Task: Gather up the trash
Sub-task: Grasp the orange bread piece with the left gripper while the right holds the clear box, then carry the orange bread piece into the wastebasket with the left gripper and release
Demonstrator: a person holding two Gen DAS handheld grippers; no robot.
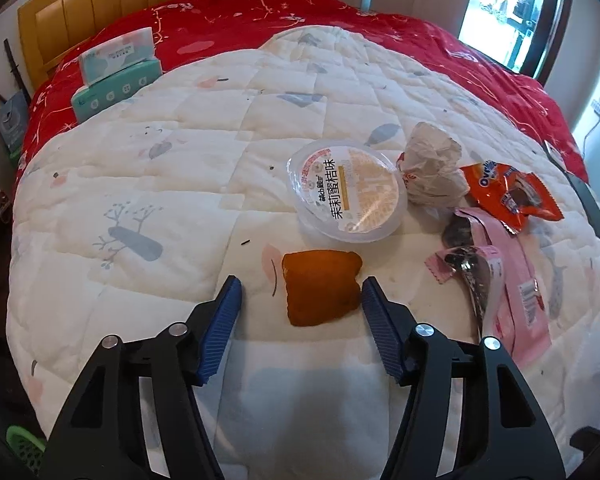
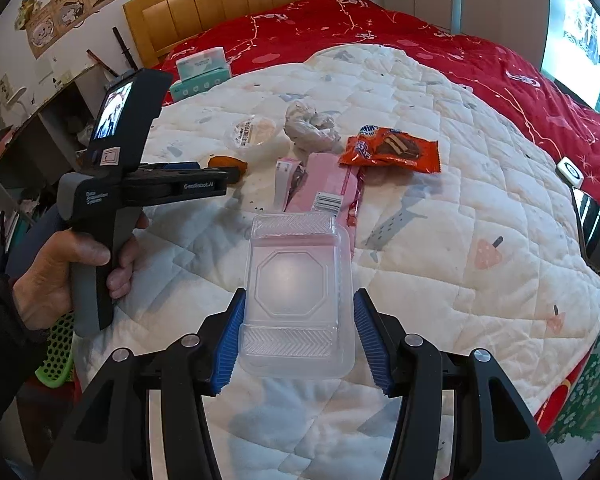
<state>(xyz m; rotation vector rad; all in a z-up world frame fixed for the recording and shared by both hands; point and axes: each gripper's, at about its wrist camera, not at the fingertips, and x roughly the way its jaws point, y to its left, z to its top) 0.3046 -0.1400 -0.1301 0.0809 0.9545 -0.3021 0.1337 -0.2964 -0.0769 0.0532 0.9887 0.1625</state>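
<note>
Step in hand — picking up the orange peel; judged early, most litter lies uncollected on the white quilt (image 1: 140, 184).

1. Left gripper (image 1: 301, 292): jaws spread, nothing clasped. The orange peel (image 1: 321, 288) lies flat between the fingertips, its right edge at or nearly at the right pad, a gap at the left pad. Next move likely calls for a small shift to centre the peel, then closing low enough to catch the thin piece without pinching quilt.
2. Right gripper (image 2: 298, 330): clamped on a clear plastic tray (image 2: 298, 292), held above the quilt, open side up — a likely receptacle.
3. Round tub (image 1: 346, 192), lidded, at 1 o'clock just beyond the peel.
4. Pink wrappers (image 1: 508, 280), at 3 o'clock.
5. Crumpled paper (image 1: 434, 168) and orange snack packet (image 1: 508, 196), at 2 o'clock, farther off.
6. Tissue packs (image 1: 116, 76), at 11 o'clock, far edge.
</note>
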